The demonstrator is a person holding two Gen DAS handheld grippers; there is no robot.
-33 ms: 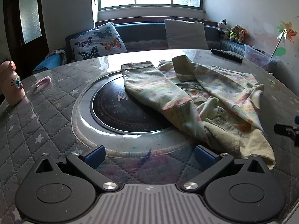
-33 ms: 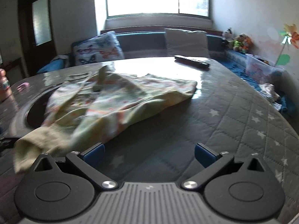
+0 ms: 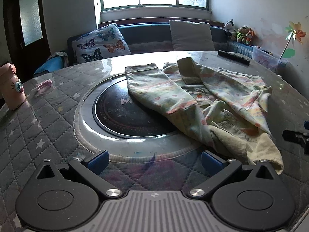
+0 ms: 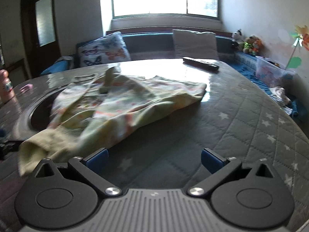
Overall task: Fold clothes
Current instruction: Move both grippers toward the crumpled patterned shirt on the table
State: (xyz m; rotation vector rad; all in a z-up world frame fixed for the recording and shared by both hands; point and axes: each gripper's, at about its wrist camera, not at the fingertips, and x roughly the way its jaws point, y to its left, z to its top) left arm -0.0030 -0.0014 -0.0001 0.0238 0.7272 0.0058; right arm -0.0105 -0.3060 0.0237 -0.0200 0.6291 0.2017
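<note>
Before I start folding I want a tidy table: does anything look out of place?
The garment lies crumpled, one sleeve draped over the dark round inset in the table. A black remote sits near the far edge, a pink bottle and a small pink item at left. Nothing looks spilled or damaged.

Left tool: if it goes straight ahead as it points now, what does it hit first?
Probably bare table: the left tool is open, aimed over the quilted cover at the dark round inset. The garment lies right of that line; depth unclear.
</note>
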